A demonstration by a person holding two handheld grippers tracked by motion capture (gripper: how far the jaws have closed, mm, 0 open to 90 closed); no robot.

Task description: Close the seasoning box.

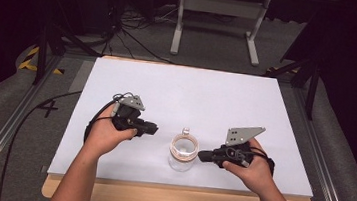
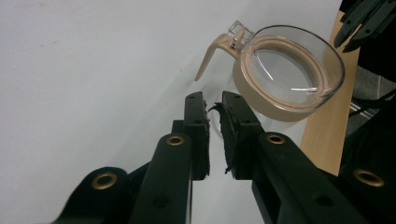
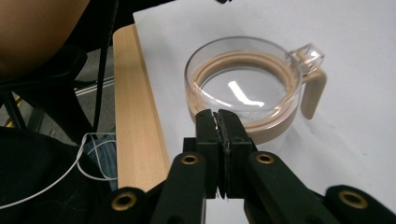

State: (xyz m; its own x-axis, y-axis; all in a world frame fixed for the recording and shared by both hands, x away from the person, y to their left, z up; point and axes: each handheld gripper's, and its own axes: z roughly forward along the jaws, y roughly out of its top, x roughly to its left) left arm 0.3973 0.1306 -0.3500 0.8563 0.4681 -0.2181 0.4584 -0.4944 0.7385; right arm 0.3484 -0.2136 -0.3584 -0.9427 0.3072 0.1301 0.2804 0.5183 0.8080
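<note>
Right now a clear jar (image 1: 183, 154) with a tan clip lid stands on the white bench (image 1: 182, 96), near its front edge and between the two grippers. Seen from above, the left gripper (image 1: 149, 126) sits just to one side of the jar and the right gripper (image 1: 204, 156) just to the other, both pointing inward at it and neither touching it.

Along the left gripper's fingers (image 2: 196, 122), the jar (image 2: 285, 74) lies just beyond and off to the right of the tips, with its tan lever (image 2: 212, 53) reaching out toward the bare bench. These fingers stand slightly apart with a narrow gap between the pads and nothing in it. Along the right gripper's fingers (image 3: 229, 127), the jar (image 3: 247, 93) sits directly ahead of the tips, its lever (image 3: 314, 91) off to the right. These fingers are pressed together and hold nothing.

The jar looks like glass or hard clear plastic, so it is probably stiff, smooth and slippery, and could crack if knocked over. It looks empty, so likely light enough to slide when pushed from one side. The round wall is too wide for a nearly closed grip; the tan lever or the rim edge looks like the surer place to pinch, while the other gripper steadies the body.
</note>
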